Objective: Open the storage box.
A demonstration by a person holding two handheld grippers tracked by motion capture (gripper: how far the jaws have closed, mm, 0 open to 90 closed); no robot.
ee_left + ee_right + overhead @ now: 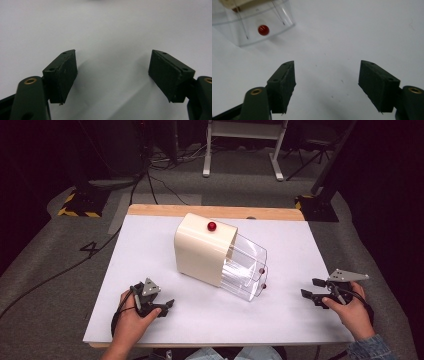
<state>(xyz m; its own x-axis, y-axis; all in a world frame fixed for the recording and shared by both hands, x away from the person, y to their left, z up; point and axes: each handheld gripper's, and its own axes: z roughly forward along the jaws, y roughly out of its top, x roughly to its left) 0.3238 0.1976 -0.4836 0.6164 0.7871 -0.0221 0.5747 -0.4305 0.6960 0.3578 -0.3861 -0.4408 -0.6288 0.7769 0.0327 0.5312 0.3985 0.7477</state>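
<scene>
White tabletop [150,255] on grey carpet [45,270] bears a cream drawer box [202,247]; both claws, left [167,305] and right [310,287], gape wide, empty.

The white table [150,270] bears one cream plastic cabinet [200,251] with clear pulled-out drawers [246,270], three small red round knobs [212,226], and two black handheld grippers [167,305].

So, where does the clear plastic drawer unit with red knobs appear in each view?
High view: clear plastic drawer unit at centre, sticking out of the cream casing.
Left gripper view: not in it.
Right gripper view: upper left.
Shared landmark: white table surface.
</scene>
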